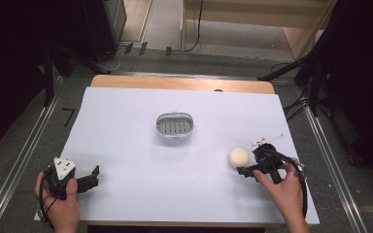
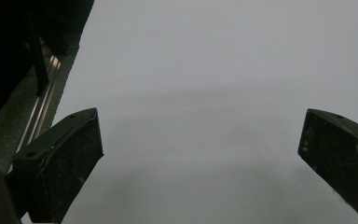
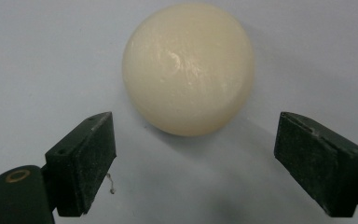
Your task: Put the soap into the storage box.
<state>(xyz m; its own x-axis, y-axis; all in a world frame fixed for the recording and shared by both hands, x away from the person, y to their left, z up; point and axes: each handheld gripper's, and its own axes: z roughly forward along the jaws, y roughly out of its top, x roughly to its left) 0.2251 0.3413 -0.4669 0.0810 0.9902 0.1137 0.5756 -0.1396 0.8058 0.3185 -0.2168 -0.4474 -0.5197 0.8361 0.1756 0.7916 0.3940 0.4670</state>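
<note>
From high up, the round cream soap sits on the white tabletop just to the left of the right claw, which is much nearer to it than the left claw far over on the other side, and the grey soap dish waits in the middle, farther back. In the left gripper view, that claw is spread wide over bare tabletop with nothing between its jaws. In the right gripper view, the soap lies straight ahead of the right claw, a little past the tips, and the jaws stand wide apart, wider than the soap, so I think pushing forward would bring it between them.
</note>
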